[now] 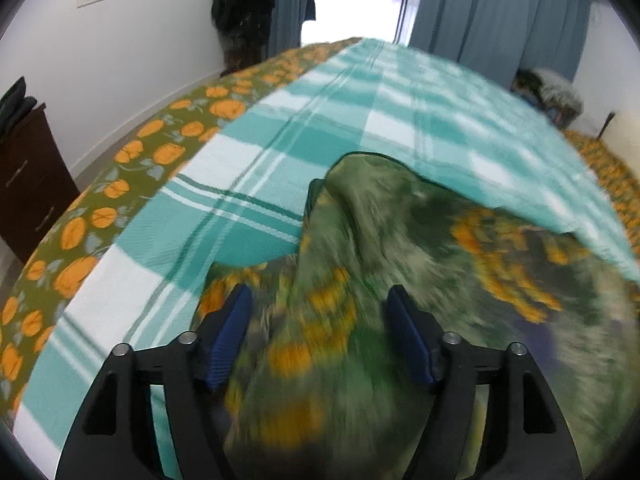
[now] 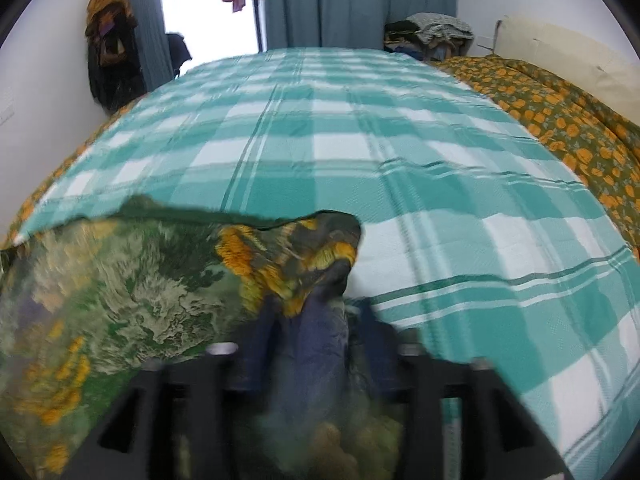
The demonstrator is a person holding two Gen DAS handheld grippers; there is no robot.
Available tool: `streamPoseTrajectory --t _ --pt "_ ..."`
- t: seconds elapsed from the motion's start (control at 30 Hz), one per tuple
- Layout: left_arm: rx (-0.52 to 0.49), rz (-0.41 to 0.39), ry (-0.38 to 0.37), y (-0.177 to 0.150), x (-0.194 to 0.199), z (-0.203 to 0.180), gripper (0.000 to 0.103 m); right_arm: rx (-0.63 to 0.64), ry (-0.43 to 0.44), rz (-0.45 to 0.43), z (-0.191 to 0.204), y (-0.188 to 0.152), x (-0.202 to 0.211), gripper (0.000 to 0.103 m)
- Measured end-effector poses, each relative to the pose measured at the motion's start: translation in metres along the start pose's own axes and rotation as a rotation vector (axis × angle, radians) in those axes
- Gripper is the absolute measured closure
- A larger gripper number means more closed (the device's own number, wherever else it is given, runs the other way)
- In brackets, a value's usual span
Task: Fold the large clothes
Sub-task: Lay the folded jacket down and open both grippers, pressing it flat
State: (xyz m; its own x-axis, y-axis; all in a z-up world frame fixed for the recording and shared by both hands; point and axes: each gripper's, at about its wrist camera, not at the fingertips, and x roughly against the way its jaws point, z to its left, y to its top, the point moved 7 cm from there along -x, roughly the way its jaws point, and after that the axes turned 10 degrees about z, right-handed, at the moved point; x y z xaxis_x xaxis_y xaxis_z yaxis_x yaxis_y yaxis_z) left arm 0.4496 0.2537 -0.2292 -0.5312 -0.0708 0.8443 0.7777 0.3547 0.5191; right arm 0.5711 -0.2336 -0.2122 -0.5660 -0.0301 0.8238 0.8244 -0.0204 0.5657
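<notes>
The green flowered garment sits bunched on the checked blanket at the near edge of the bed. The left gripper is wide open, with cloth lying between its pads but not pinched. The right gripper is blurry, looks spread too, fabric draped through it. I'd grab clean corners and smooth it flat first. Plenty of bare blanket ahead, clothes pile far off, nothing blocking.

Green garment on checked bedspread
</notes>
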Motion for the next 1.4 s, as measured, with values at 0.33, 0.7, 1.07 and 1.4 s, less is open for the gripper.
streamPoseTrajectory --t 0.33,0.7,1.07,1.4 --pt "-0.200 -0.008 -0.145 -0.037 0.067 -0.096 0.023 0.022 0.182 -0.110 0.009 -0.067 0.099 0.029" --pt "-0.309 0.088 -0.228 -0.016 0.006 -0.239 0.017 0.079 0.144 -0.063 0.038 -0.122 0.070 0.028" --pt "-0.351 0.215 -0.143 -0.040 -0.069 -0.243 0.004 0.091 0.185 -0.059 0.037 -0.136 0.056 0.028" --pt "-0.450 0.192 -0.126 -0.093 0.000 -0.224 0.005 0.071 0.198 -0.046 0.032 -0.134 0.056 0.028"
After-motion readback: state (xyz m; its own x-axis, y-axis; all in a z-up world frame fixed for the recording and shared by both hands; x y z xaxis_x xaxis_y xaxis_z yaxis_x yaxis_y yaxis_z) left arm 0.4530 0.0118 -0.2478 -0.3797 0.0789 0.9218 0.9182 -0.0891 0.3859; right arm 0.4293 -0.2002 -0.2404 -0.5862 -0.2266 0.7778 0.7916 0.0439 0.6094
